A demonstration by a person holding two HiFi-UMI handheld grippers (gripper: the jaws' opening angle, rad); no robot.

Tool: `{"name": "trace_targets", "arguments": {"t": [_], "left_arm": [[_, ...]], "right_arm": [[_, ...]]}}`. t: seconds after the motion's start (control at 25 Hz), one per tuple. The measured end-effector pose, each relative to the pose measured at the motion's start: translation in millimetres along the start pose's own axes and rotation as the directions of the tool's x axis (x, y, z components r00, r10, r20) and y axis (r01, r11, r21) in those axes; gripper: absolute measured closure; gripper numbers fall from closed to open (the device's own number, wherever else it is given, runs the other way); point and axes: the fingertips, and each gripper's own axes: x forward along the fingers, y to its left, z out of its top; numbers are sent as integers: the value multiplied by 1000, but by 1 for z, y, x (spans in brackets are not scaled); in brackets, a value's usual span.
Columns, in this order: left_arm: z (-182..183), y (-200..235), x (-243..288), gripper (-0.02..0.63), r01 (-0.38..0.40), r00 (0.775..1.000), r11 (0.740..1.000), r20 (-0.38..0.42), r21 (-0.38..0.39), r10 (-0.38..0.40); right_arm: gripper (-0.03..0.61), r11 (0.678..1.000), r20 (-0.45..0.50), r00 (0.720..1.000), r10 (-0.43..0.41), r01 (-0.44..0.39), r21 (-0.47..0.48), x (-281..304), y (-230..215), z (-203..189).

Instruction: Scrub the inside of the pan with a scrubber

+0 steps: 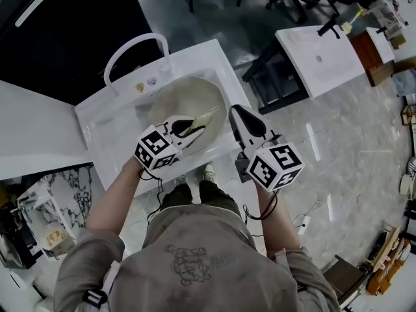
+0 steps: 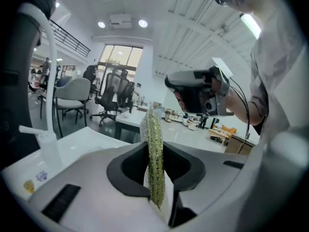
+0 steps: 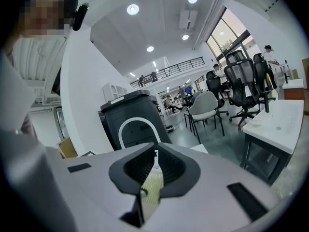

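A round beige pan (image 1: 185, 96) lies in the white sink (image 1: 104, 125) in the head view. Just over the pan's near rim, my left gripper (image 1: 195, 127) (image 2: 154, 153) is shut on a yellow-green and silver scrubber (image 1: 205, 117) (image 2: 154, 139), which stands on edge between the jaws. My right gripper (image 1: 235, 112) (image 3: 155, 163) hovers to the right of the pan over the sink's right edge, its black jaws closed together with nothing in them. It also shows from the left gripper view as the right gripper (image 2: 193, 93), held in a hand.
A white arched faucet (image 1: 133, 47) (image 3: 137, 129) stands at the sink's back. A white counter (image 1: 32, 122) adjoins the sink on the left. A white table (image 1: 318, 57) and office chairs (image 3: 241, 81) stand beyond on the grey floor.
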Motion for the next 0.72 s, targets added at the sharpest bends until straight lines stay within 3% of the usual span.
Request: {"name": "trace_targets", "arguments": {"t": [0.12, 0.28, 0.56, 0.72], "left_arm": [[39, 13, -22, 534, -117, 988, 993, 105, 0, 117], [85, 26, -57, 534, -258, 940, 966, 230, -5, 252], [152, 37, -121, 534, -467, 819, 884, 385, 13, 426], [175, 36, -158, 534, -544, 743, 839, 458, -11, 488]], "right_arm": [[538, 999, 21, 999, 28, -27, -33, 4, 9, 18], [538, 995, 48, 997, 61, -57, -80, 6, 24, 38], [538, 973, 122, 986, 115, -87, -216, -5, 57, 83], [538, 948, 165, 976, 139, -84, -306, -14, 77, 106]]}}
